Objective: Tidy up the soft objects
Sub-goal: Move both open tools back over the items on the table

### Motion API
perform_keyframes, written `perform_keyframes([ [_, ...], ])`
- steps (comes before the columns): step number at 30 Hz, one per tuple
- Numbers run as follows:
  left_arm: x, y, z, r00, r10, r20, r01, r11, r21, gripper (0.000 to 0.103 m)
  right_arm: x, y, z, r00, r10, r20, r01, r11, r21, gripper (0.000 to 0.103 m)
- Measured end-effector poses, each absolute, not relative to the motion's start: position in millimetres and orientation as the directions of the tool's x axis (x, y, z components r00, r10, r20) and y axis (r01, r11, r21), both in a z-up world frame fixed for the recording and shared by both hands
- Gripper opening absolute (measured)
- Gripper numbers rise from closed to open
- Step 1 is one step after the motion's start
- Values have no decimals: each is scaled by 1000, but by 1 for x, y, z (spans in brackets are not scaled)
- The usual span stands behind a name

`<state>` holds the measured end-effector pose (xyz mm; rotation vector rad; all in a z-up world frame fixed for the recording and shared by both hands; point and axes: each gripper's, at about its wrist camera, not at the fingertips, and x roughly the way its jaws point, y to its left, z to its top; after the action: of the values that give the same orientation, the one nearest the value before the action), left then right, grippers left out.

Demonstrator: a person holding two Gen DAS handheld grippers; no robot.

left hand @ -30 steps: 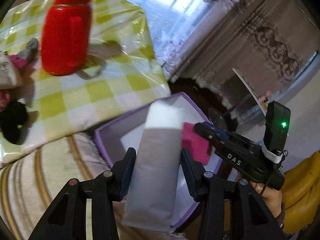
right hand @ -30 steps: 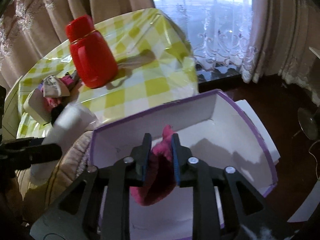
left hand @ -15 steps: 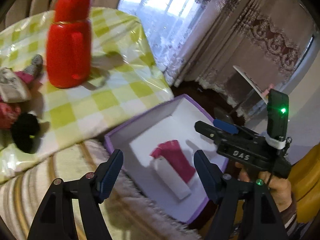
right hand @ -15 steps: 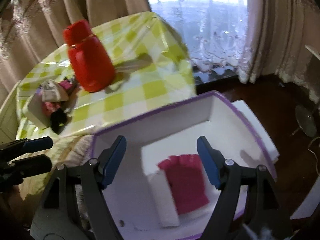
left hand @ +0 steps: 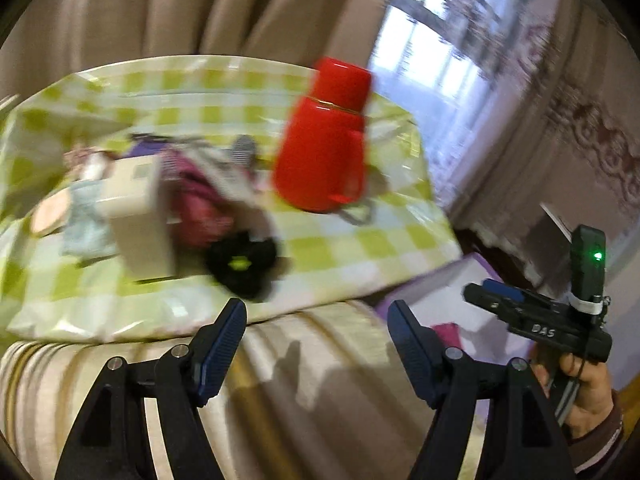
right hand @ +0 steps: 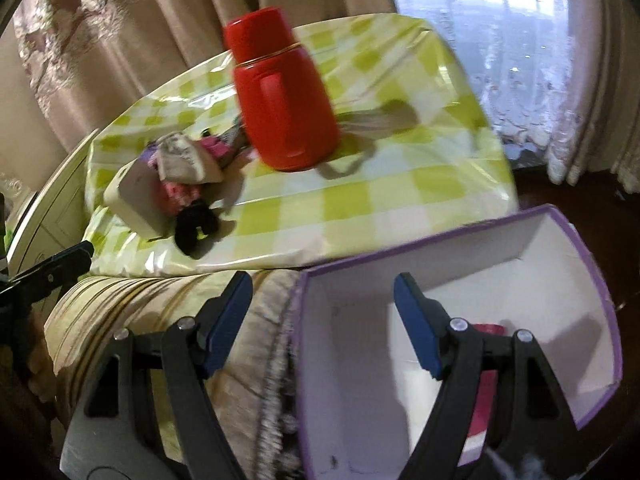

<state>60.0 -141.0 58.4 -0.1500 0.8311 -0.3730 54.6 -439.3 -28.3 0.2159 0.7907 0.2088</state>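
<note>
My left gripper is open and empty above a striped cushion, facing a blurred heap of soft things on the checked table: a black piece with a green spot and a pink cloth. My right gripper is open and empty too, over the left wall of a purple-rimmed white box. Inside the box lies a pink cloth, partly hidden behind my right finger. In the right wrist view the black piece lies near the table's front edge.
A tall red flask stands on the green-checked tablecloth right of the heap. A pale box stands beside the soft things. Curtains and a window lie behind. A hand carries the right gripper at the far right.
Both grippers opened: the white roll and the pink cloth dropped into the purple box. Both then swung left, away from the box and toward the table heap.
</note>
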Motion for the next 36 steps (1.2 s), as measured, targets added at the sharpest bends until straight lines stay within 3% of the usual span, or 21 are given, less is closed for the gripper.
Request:
perform_keyframes([
  [13, 67, -14, 46, 676, -206, -707, -19, 955, -296, 74, 95, -362, -21, 638, 365, -678, -258, 931, 259, 76],
  [36, 125, 82, 36, 679, -88, -729, -201, 932, -301, 74, 205, -262, 3, 599, 497, -628, -396, 865, 307, 76],
])
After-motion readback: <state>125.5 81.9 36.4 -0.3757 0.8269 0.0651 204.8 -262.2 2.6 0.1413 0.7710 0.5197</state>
